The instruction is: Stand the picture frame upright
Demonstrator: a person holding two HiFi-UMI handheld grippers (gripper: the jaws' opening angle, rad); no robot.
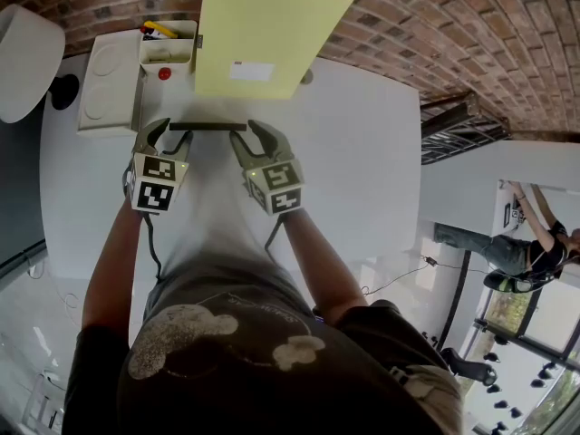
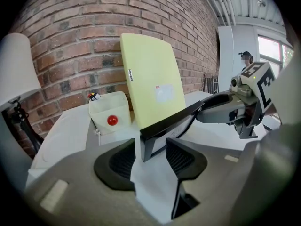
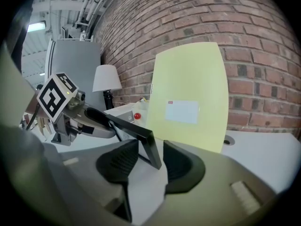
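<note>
Picture frame (image 1: 207,126) edge-on, face hidden, ends between spread jaws, left gripper (image 1: 172,134), right gripper (image 1: 252,137)

Bright, even daylight fills all three views, and shadows are weak and soft-edged. In the head view the windows (image 1: 535,333) at lower right are blown out to white. The glossy white counter (image 1: 362,152) is nearly washed out at the frame's middle and turns greyer toward lower centre. The pale yellow flat board (image 1: 263,30) is evenly lit, without glare. Wide-angle distortion bends the red brick wall (image 1: 435,25) into an arc along the top. Both gripper views are round fisheye pictures with black corners. In them the near grey bodies of the left tool (image 2: 150,149) and the right tool (image 3: 150,159) are soft and out of focus along the bottom, while the middle distance is sharp.
</note>
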